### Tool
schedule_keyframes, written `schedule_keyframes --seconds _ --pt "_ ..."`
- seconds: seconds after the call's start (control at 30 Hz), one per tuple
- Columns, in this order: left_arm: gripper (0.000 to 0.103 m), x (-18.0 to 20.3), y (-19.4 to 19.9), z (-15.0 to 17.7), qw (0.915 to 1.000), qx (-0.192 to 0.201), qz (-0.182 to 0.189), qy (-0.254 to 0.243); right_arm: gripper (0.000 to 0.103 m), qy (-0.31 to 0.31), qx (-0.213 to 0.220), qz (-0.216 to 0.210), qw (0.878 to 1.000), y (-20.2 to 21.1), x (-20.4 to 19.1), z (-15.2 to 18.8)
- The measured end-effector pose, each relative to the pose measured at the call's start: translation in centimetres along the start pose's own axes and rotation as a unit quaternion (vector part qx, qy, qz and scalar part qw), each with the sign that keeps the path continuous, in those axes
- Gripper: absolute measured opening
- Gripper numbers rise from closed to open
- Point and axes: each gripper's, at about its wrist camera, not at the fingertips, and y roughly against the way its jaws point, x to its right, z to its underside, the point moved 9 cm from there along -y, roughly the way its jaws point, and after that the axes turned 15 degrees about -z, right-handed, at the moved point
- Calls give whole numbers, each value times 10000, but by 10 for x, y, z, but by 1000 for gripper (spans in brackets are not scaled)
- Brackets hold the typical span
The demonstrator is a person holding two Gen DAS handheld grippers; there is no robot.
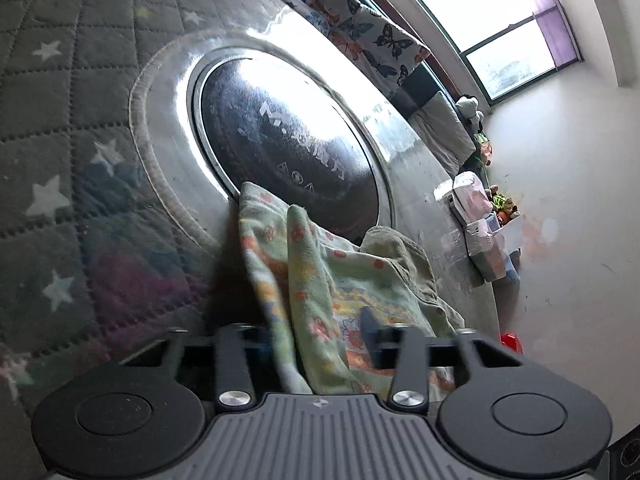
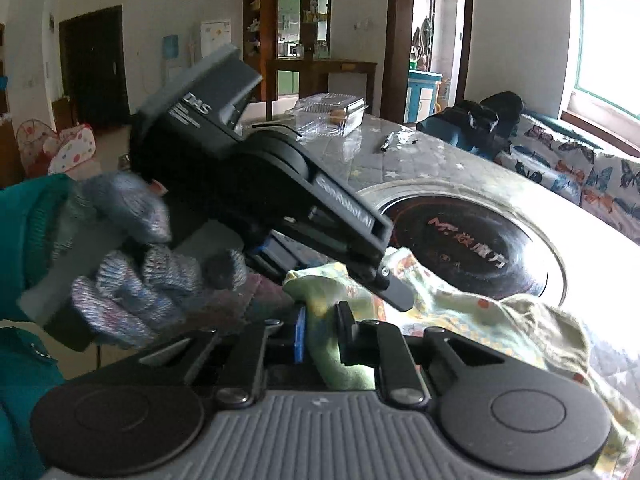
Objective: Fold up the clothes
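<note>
A pale green garment with orange and yellow print [image 1: 320,280] lies bunched on the table, draped toward both grippers. In the left wrist view my left gripper [image 1: 316,340] has its fingers closed in on a fold of the cloth. In the right wrist view my right gripper [image 2: 322,340] is shut on another fold of the garment [image 2: 460,308]. The left gripper's body [image 2: 256,184], held by a gloved hand [image 2: 152,280], crosses just in front of the right one, and both grip close together.
The table has a grey star-quilted cover [image 1: 60,120] and a round glossy black inset plate [image 1: 288,148] beyond the garment. A clear plastic box [image 2: 332,114] and a pen [image 2: 388,142] lie at the far end. A butterfly-print sofa [image 2: 580,176] runs along the window side.
</note>
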Motion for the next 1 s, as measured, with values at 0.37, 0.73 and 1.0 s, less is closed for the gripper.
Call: schedule_keyframes --seconds 0.37,0.73,1.0 --pt "17 -1 -4 -1 9998 15 -75 -176 36 -930 519 674 9920 57 54 16" --pt "19 1 -5 -3 9995 -17 -101 -283 55 -2188 707 2509 9403 127 156 93" --pt "21 5 -6 -5 9986 31 -145 -504 56 -2793 807 2538 9225 130 183 126"
